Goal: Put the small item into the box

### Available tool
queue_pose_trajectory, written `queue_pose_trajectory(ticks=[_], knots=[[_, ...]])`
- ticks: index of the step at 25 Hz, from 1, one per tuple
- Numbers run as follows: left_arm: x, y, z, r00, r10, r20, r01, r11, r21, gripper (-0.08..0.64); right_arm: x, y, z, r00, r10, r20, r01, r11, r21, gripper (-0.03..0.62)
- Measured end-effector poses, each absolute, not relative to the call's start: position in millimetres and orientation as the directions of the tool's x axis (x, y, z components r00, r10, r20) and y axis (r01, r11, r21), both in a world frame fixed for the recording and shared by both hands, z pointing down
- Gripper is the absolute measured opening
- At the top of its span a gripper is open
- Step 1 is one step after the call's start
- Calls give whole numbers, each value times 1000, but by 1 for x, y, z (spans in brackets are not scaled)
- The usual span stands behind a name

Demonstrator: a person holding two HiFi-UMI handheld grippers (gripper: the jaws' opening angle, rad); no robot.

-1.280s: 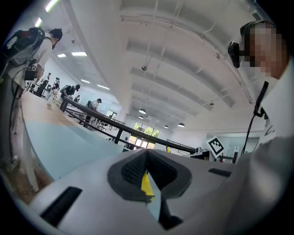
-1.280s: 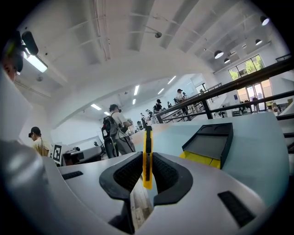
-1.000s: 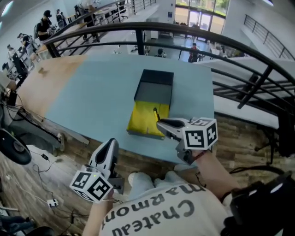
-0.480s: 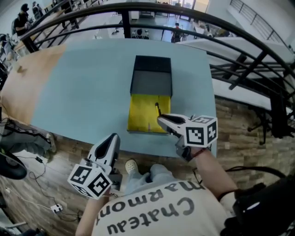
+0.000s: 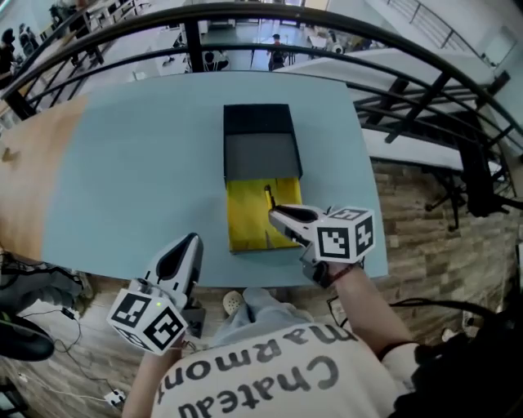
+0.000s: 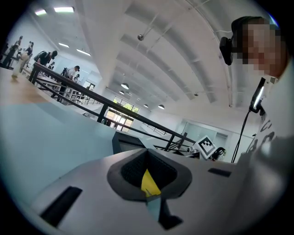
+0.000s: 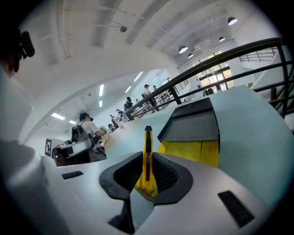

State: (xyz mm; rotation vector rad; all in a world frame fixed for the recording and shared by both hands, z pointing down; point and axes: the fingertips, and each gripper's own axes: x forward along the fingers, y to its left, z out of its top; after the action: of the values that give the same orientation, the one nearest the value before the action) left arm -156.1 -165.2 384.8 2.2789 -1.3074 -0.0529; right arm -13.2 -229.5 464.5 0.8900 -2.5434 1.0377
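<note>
A black box (image 5: 260,143) lies on the pale blue table (image 5: 122,163), its yellow inner tray (image 5: 249,219) slid out toward me. My right gripper (image 5: 274,214) is shut on a slim yellow utility knife (image 5: 268,196) with a black slider, which sticks up past the jaws over the tray's near right part. In the right gripper view the knife (image 7: 147,153) stands upright between the pads, with the box (image 7: 193,124) and tray (image 7: 188,150) beyond. My left gripper (image 5: 189,242) hangs off the table's near edge at lower left, jaws together and holding nothing.
A black curved railing (image 5: 245,12) runs behind the table, with stairs and wooden floor (image 5: 425,237) to the right. The table's left end is tan wood (image 5: 33,171). People sit at desks far back left. The person's legs and shoe (image 5: 233,304) are below the table edge.
The head camera has swung, so the table and box sit more centred and upright in view. The right gripper keeps the knife over the tray's near right part. The left gripper stays low.
</note>
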Motion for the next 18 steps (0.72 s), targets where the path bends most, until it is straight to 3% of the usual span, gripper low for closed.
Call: queue_pose_trajectory(ticks=[7,18], knots=[[-168,-175,396,601,-771,212,-761,-470,448,2,-20,-221,509,-649,-415,638,-738,547,-395,81],[-200,-188,390,599,-780,180,-754,-474,454,3,-25,-234,537,-559,-394,730,-792,514,-330,81]])
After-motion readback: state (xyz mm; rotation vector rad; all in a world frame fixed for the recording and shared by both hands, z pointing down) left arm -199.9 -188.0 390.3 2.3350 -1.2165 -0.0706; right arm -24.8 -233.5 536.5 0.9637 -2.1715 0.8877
